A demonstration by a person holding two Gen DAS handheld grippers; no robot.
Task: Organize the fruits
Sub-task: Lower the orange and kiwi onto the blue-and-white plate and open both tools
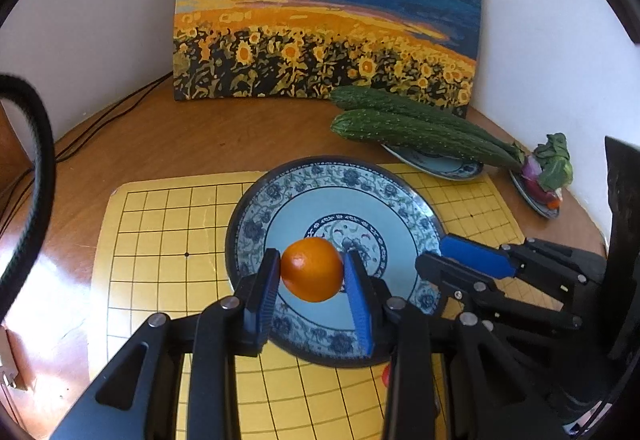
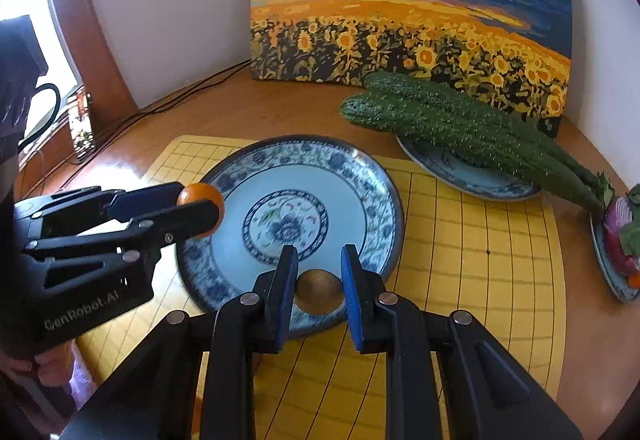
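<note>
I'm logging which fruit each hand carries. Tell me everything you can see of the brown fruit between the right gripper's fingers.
The brown fruit is small, rounded and dull golden-brown, with a matte, faintly fuzzy-looking skin, perhaps a kiwi. It sits between the blue pads of the right gripper, which press both its sides. It is held above the near rim of the blue-and-white plate, low over it; whether it touches the plate cannot be told. No stem or blemish shows.

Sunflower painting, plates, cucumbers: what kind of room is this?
Probably a home, at a wooden table in a corner: a sunflower painting leans on the wall, cucumbers lie on a plate, and a Go-board mat sits under the blue-and-white plate.
</note>
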